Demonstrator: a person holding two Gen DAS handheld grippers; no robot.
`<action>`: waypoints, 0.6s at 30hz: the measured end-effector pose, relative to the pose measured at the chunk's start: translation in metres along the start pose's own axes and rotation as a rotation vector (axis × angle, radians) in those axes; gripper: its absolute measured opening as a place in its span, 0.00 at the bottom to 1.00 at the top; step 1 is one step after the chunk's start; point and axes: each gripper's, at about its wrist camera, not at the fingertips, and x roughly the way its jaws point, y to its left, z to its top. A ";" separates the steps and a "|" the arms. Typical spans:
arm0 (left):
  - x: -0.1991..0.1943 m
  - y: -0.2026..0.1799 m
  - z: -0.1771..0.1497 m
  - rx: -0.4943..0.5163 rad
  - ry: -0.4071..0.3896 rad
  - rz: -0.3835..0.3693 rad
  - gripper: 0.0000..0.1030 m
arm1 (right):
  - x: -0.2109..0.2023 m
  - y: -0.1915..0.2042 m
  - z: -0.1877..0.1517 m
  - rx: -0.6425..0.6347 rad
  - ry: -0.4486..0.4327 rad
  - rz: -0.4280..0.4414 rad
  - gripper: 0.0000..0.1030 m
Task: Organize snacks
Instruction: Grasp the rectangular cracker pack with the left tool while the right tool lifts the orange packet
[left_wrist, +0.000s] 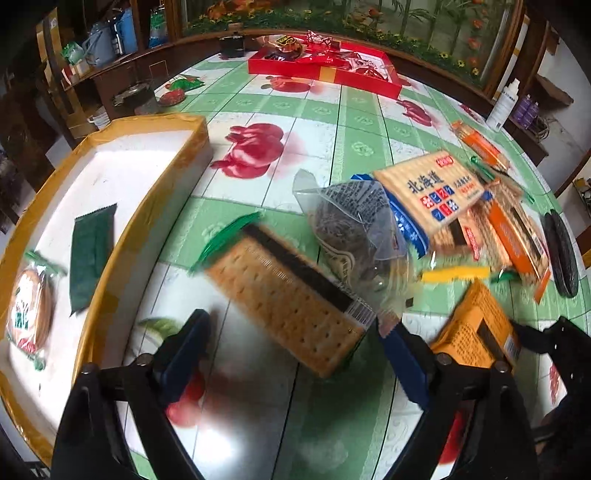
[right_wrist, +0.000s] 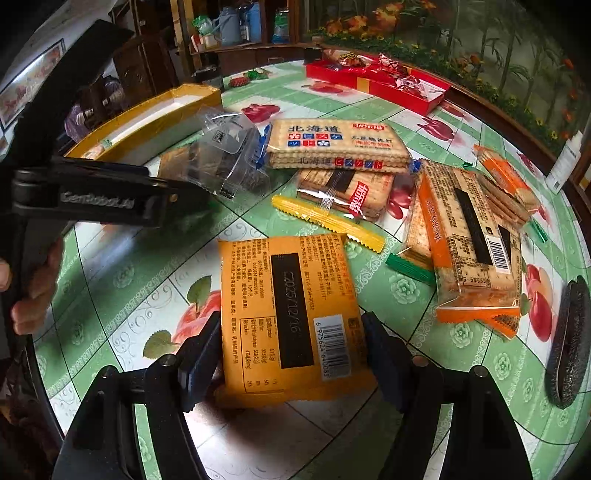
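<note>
Low in the right wrist view, the right gripper (right_wrist: 291, 354) clamps a flat orange snack packet (right_wrist: 290, 321), printed back and barcode facing up. In the left wrist view, the left gripper (left_wrist: 291, 354) grips one corner of a green-ended clear-wrapped cracker pack (left_wrist: 284, 299), blurred, above the green apple-patterned tablecloth (left_wrist: 332, 122). A yellow-rimmed white tray (left_wrist: 162, 173) at left holds a dark green sachet (left_wrist: 90, 254) and a round biscuit pack (left_wrist: 31, 306).

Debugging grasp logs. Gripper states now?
Left gripper: closed on the cracker pack.
Right gripper: closed on the orange packet.
</note>
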 end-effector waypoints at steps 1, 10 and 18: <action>-0.001 0.000 0.001 0.003 -0.005 -0.006 0.72 | 0.000 0.000 0.000 -0.002 -0.001 0.001 0.75; 0.001 0.016 0.012 -0.072 0.025 -0.047 0.71 | 0.000 0.000 0.001 -0.009 0.003 0.008 0.75; -0.011 0.033 0.022 -0.135 -0.015 -0.046 0.81 | 0.000 0.001 0.000 -0.008 0.002 0.007 0.75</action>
